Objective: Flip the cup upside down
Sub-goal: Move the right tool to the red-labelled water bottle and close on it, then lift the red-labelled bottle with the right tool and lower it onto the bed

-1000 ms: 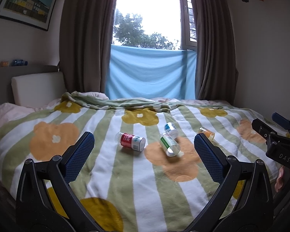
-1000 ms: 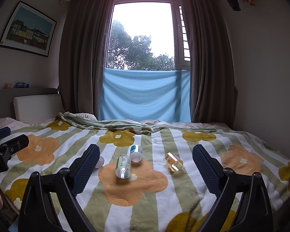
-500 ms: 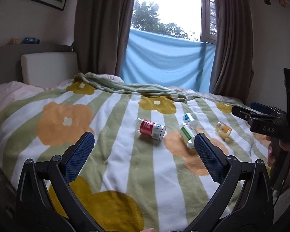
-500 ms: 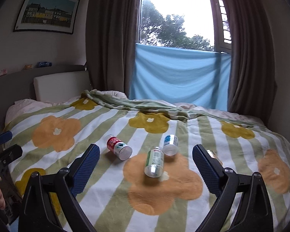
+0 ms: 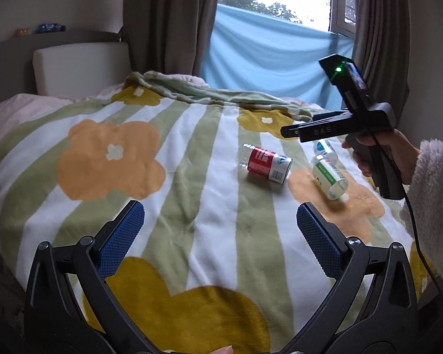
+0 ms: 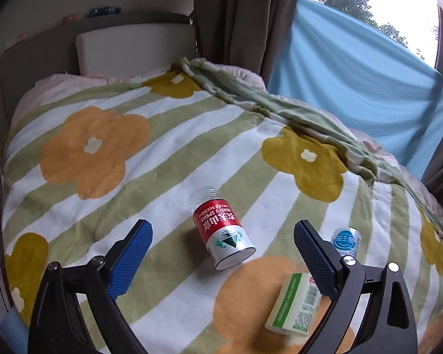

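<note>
Three cut-down clear plastic bottle cups lay on their sides on the bed's fleece blanket (image 5: 209,159), striped green and white with orange and mustard flowers: the red-labelled cup (image 6: 221,230) (image 5: 265,163), the green-labelled cup (image 6: 295,303) (image 5: 329,178) and the blue-labelled cup (image 6: 347,240) (image 5: 325,149). The two sets of tongs were both released, blue pads spread wide and holding nothing.

In the right wrist view the red-labelled cup lay just ahead of the right tongs (image 6: 223,249), framed between the two pads and touching neither, its open rim toward the camera and its clear domed end pointing away toward the headboard. The green-labelled cup lay low at the right, partly behind the right-hand pad; the blue-labelled cup lay beyond that pad, near the green one. All three kept apart from each other, though the blue and green were close.

In the left wrist view the left tongs (image 5: 220,225) hung back over the near part of the blanket, well apart from every cup, with the red-labelled cup ahead and to the right. The right tongs (image 5: 289,131) reached in from the right above the cups, gripped by a hand (image 5: 372,153) in a fluffy white sleeve (image 5: 434,194).

Left of the red-labelled cup the blanket ran wide and bare toward the pillow side; the bunched fold of the blanket (image 6: 280,103) lay well beyond the cups, below the window.
</note>
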Motion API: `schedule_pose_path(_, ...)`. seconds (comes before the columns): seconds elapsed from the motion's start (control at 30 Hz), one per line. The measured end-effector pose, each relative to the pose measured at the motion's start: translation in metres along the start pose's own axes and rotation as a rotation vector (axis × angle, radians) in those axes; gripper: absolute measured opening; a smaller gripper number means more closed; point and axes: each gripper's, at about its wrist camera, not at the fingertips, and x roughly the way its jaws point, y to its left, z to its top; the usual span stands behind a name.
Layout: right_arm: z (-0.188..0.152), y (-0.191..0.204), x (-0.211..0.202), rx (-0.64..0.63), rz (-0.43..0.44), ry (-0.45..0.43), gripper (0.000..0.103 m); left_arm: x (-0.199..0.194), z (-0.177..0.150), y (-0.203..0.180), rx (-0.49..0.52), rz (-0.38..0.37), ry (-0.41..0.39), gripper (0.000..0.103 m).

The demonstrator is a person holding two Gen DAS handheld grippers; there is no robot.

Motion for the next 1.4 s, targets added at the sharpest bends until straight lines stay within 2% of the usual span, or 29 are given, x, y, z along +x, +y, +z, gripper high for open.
schedule_pose_path(0.1, 0.007, 0.0, 0.044, -0.011, 0.023, 0.086, 0.096, 0.01, -0.004, 0.008, -0.009, 0.023, 0.02, 0.103)
schedule_pose_path(0.2, 0.01, 0.012, 0.082, -0.099, 0.0, 0.173, 0.096, 0.016, -0.006, 0.015, -0.025, 0.029, 0.035, 0.103)
schedule_pose_path(0.37, 0.014, 0.025, 0.121, -0.172, -0.013, 0.268, 0.095, 0.023, -0.008, 0.027, -0.041, 0.037, 0.055, 0.103)
schedule_pose_path(0.5, 0.016, 0.029, 0.143, -0.169, -0.023, 0.326, 0.083, 0.029, -0.01, 0.035, -0.063, 0.047, 0.072, 0.103)
schedule_pose_path(0.57, 0.016, 0.028, 0.15, -0.164, -0.044, 0.339, 0.08, 0.031, -0.011, 0.037, -0.076, 0.04, 0.08, 0.103)
schedule_pose_path(0.7, 0.016, 0.024, 0.151, -0.153, -0.084, 0.342, 0.064, 0.031, -0.011, 0.037, -0.08, 0.036, 0.083, 0.103)
schedule_pose_path(1.07, 0.018, 0.013, 0.136, -0.074, -0.061, 0.289, 0.063, 0.027, -0.009, 0.03, -0.07, 0.024, 0.08, 0.103)
schedule_pose_path(1.23, 0.021, 0.01, 0.11, -0.049, -0.048, 0.251, 0.063, 0.022, -0.005, 0.026, -0.07, 0.01, 0.075, 0.103)
schedule_pose_path(1.4, 0.014, 0.006, 0.064, -0.024, -0.018, 0.233, 0.063, 0.008, -0.002, 0.015, -0.052, -0.007, 0.059, 0.103)
